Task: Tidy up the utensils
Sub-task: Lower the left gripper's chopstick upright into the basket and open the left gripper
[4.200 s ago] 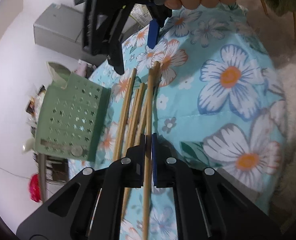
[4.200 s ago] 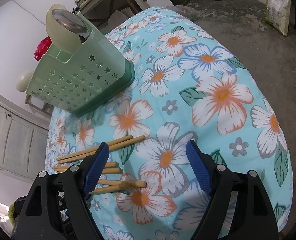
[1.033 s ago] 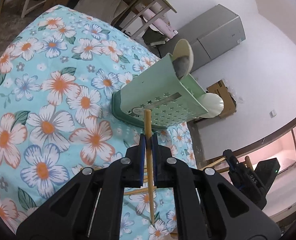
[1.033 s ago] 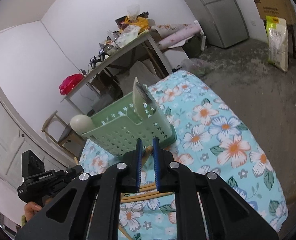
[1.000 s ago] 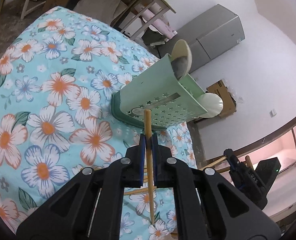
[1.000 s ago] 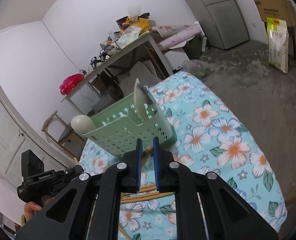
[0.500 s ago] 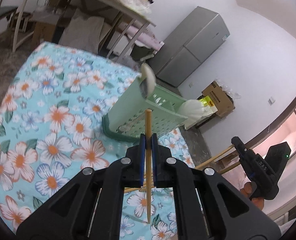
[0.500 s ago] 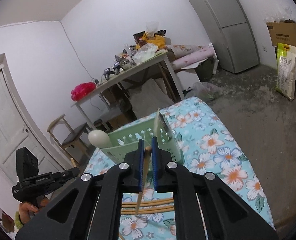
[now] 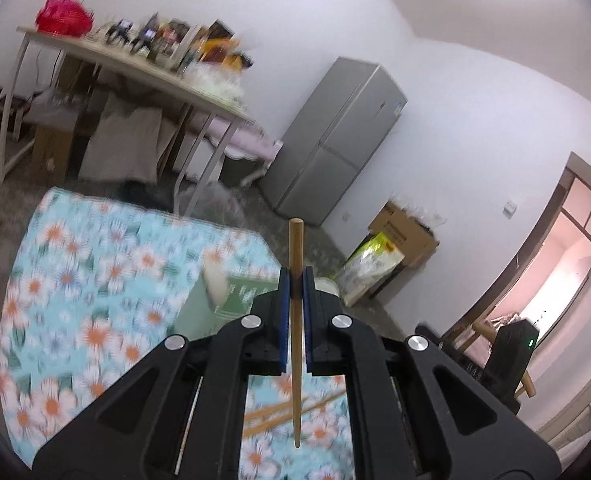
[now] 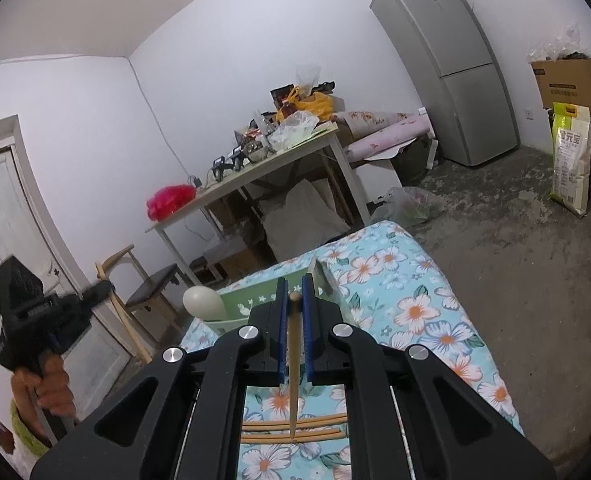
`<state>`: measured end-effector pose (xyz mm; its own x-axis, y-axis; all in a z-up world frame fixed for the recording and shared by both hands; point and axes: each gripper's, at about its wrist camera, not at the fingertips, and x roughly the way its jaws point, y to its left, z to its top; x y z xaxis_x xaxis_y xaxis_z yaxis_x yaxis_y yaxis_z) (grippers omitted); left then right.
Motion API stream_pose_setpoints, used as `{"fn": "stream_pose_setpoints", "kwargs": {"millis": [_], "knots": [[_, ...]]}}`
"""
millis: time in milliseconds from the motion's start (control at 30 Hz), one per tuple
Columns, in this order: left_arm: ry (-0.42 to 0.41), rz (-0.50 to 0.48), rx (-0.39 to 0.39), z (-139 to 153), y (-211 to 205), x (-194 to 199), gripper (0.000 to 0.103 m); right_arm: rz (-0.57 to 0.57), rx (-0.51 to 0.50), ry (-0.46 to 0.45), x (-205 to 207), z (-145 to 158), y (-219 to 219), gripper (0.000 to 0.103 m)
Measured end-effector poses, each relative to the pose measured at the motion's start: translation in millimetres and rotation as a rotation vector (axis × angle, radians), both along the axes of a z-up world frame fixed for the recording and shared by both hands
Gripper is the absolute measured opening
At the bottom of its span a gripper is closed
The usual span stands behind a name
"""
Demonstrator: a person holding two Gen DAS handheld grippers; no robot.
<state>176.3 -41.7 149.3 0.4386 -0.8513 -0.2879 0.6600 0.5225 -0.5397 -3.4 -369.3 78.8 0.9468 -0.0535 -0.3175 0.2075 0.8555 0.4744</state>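
Observation:
My left gripper point(image 9: 296, 280) is shut on a wooden chopstick point(image 9: 296, 248), held upright above the floral cloth. My right gripper point(image 10: 294, 286) is shut on another wooden chopstick point(image 10: 293, 360), also upright. The green utensil basket point(image 9: 235, 300) stands on the cloth just beyond both grippers; it also shows in the right wrist view point(image 10: 251, 300), with a pale spoon point(image 10: 202, 303) and a flat utensil point(image 10: 310, 270) in it. Loose chopsticks point(image 10: 295, 428) lie on the cloth below; they also show in the left wrist view point(image 9: 275, 412). The other hand-held gripper point(image 10: 39, 320) shows at left.
The floral cloth point(image 10: 415, 312) covers the table. Behind stand a cluttered desk point(image 10: 255, 168), a chair point(image 10: 147, 284), a grey fridge point(image 10: 447, 64), a cardboard box point(image 10: 571, 80) and a rice bag point(image 10: 571, 160) on the concrete floor.
Both grippers have risen and tilted up, each carrying its chopstick. The basket now sits lower and closer behind the fingers. The left view is blurred by motion.

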Motion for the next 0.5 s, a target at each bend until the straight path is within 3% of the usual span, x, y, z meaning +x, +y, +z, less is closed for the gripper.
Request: {"fn": "stream_pose_setpoints", "kwargs": {"millis": [233,500], "knots": [[-0.119,0.046,-0.063,39.2,-21.9,18.7,0.004,-0.008,0.01,-0.01,-3.7,1.8,-6.9,0.007],[-0.306,0.174,-0.025,55.1,-67.3,37.7,0.004,-0.014,0.019,-0.009,-4.5,1.7,-12.1,0.007]]}}
